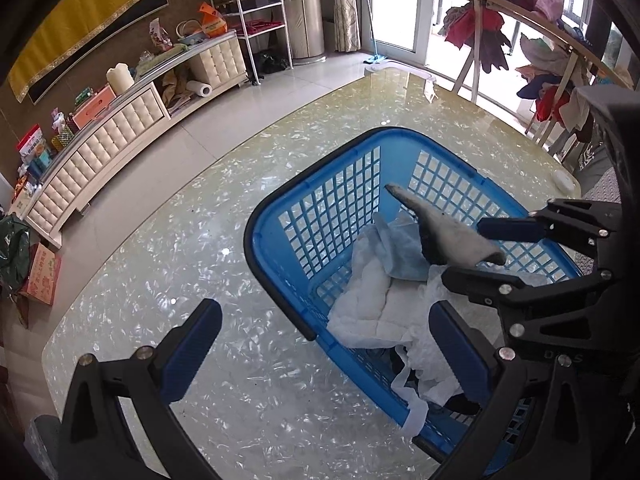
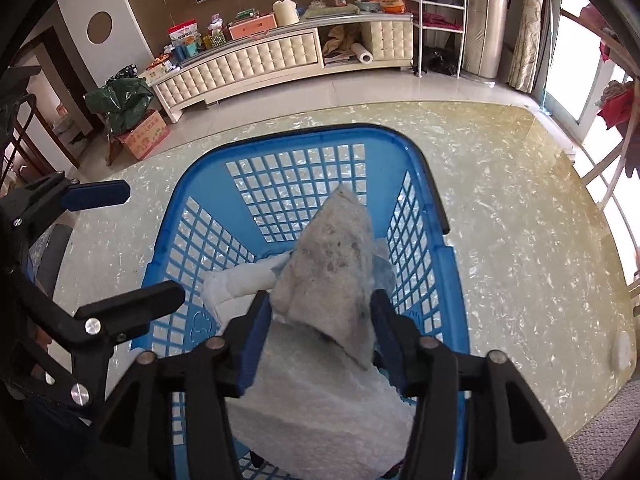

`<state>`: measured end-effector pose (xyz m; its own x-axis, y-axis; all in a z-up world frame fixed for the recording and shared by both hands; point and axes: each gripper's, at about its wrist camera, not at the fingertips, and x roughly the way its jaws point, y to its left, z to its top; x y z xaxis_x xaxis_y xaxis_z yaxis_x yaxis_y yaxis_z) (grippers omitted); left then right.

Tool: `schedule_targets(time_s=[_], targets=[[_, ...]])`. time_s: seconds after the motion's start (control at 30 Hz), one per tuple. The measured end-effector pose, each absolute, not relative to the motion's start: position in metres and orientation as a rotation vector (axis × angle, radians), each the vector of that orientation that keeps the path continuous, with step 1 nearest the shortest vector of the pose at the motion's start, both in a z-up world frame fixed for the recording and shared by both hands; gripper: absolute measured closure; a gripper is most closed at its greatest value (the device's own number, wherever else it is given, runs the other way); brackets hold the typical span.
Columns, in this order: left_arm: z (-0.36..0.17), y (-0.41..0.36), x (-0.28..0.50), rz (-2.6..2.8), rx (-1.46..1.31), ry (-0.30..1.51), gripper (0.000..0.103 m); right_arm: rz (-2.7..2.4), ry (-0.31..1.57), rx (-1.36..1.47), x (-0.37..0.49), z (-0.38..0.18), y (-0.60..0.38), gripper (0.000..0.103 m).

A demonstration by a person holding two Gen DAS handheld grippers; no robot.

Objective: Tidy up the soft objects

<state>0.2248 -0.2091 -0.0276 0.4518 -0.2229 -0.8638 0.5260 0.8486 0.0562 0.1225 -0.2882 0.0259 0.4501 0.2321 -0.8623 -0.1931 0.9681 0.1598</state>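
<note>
A blue plastic laundry basket (image 1: 332,200) stands on the glossy pearl-patterned table; it also shows in the right wrist view (image 2: 200,240). Inside lie white cloths (image 1: 368,304) and a light blue cloth (image 1: 404,248). My right gripper (image 2: 320,320) is over the basket, its jaws set around a stiff grey felt-like cloth (image 2: 332,264) that sticks out forward; the same cloth (image 1: 448,236) shows between its fingers in the left wrist view. My left gripper (image 1: 324,344) is open and empty, straddling the basket's near rim.
The table (image 1: 200,272) ends near a tiled floor. A cream tufted cabinet (image 2: 260,60) with clutter stands along the far wall. A clothes rack (image 1: 520,20) with garments stands by the window. A cardboard box (image 2: 146,136) sits on the floor.
</note>
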Motion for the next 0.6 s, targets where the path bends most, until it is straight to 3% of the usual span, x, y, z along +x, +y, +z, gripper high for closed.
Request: schedule_targets(time_s=[0.2, 0.6], targets=[[-0.020, -0.205, 0.216, -0.473, 0.312, 0.986, 0.000, 0.226, 1.031, 0.033, 0.107, 0.037, -0.296, 0.022], [0.011, -0.178, 0.160, -0.453, 0.220, 0.889, 0.000, 0.224, 0.969, 0.034, 0.064, 0.062, -0.300, 0.007]])
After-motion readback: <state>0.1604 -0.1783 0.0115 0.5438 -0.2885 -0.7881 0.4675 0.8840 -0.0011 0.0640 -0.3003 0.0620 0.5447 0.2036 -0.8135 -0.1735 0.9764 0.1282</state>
